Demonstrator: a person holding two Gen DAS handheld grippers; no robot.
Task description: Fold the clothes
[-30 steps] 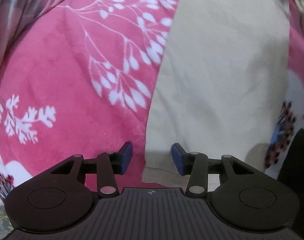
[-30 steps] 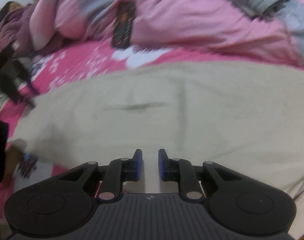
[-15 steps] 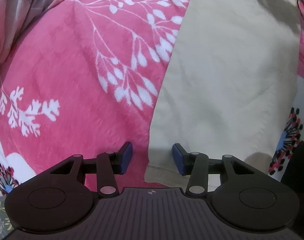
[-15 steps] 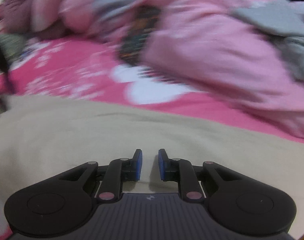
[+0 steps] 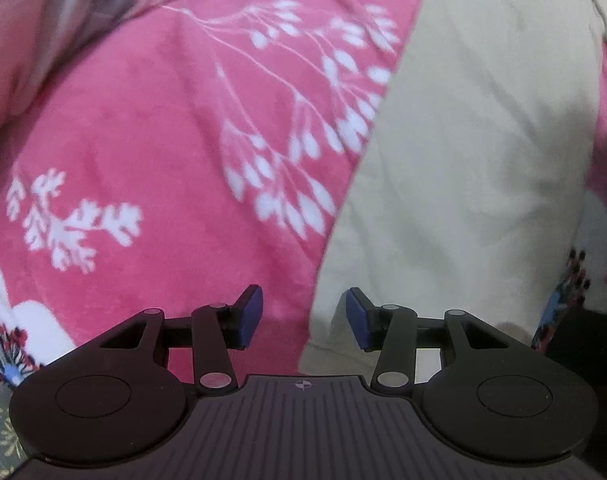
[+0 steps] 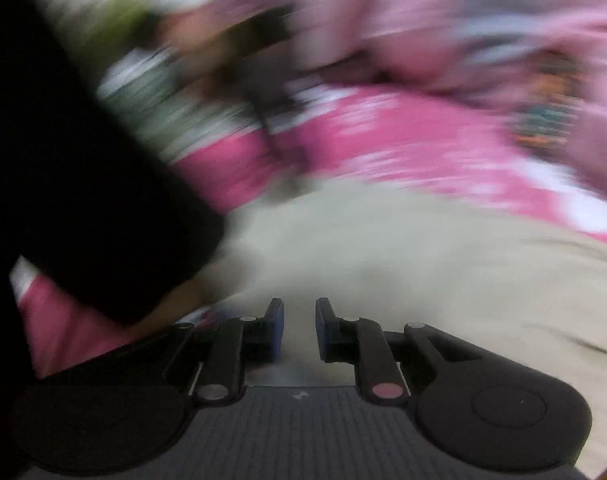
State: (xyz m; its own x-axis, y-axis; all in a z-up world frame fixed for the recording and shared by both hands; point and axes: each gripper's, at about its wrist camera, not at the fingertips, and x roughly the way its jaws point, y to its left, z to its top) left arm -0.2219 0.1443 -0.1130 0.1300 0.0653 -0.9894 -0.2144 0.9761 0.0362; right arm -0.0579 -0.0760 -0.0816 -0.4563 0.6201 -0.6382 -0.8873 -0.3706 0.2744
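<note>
Cream garment (image 5: 483,152) lies flat on the pink bedspread (image 5: 151,152); left gripper (image 5: 301,314) open astride its corner, right gripper (image 6: 299,330) narrowly open, seemingly empty through blur.

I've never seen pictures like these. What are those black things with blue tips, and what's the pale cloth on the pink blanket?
They are two claws that a person holds, one per hand, each with a camera looking along its fingers. One picture is from the left claw, open above the edge of a beige garment. The other, blurry, is from the right claw, its blue tips slightly apart over the same cloth; nothing is visibly gripped. The garment lies on a pink flowered blanket, waiting to be folded.
</note>
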